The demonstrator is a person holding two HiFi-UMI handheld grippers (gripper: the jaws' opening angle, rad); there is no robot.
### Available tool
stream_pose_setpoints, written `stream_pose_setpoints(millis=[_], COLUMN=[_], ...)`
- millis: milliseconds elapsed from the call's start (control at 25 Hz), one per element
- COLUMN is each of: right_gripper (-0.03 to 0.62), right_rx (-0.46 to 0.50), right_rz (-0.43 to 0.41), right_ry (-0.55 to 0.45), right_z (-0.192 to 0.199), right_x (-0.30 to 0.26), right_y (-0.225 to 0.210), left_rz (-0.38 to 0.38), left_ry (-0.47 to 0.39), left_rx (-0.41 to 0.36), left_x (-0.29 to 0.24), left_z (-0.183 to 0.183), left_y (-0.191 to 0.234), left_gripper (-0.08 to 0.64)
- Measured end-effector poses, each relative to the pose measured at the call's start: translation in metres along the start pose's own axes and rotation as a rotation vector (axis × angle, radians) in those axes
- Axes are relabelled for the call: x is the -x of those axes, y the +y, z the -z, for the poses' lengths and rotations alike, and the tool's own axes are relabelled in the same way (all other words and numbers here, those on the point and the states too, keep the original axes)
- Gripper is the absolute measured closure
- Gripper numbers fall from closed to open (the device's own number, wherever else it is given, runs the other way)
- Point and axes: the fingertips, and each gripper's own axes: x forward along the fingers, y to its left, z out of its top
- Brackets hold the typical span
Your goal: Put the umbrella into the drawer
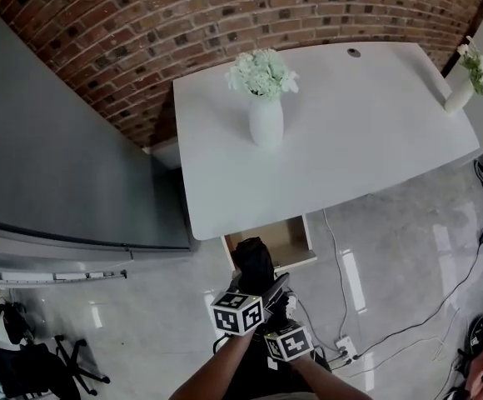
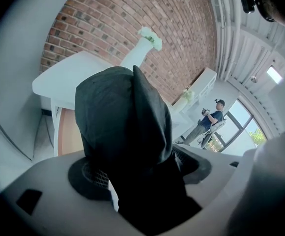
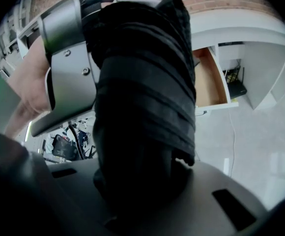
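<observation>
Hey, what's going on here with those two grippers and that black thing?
A person is holding a folded black umbrella with two handheld grippers, right in front of the open drawer under the white table. The right gripper is clamped on the umbrella. The left gripper has its jaws wide apart with the umbrella between them. The umbrella is not in the drawer yet.

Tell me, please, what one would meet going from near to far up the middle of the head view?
umbrella → open drawer → white table → vase of flowers → brick wall
</observation>
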Motion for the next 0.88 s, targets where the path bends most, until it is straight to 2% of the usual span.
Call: stream_pose_setpoints(millis=[200,360,560,760,880], right_gripper=[0.568,0.568,0.568,0.568,0.568], right_rx=[-0.017,-0.039,-0.096,-0.073,-0.073], right_rz=[-0.048,-0.018,0.006,0.109,0.129], right_ry=[0.013,0.022,0.020,0.031,0.032], right_z=[-0.001,0.008,0.014,0.011,0.013], right_x=[-0.021,-0.034,-0.051,-0.065,-0.071], right_y=[-0.001,-0.012,-0.017,-0.036,-0.041], left_rz=[-0.093,-0.070,-0.084,-0.088,-0.084], left_ry=[0.033,0.054,0.092,0.075,0.089], left_rx=[-0.050,-0.020,-0.064,-0.022,-0.029], left_x=[-0.007,-0.016,-0.026,-0.030,-0.033], left_z=[0.007,0.022,0.037,0.041,0.046], left_y=[0.025,0.033,0.044,0.060,0.065], left_gripper=[0.209,0.209,0.204,0.204,0.199])
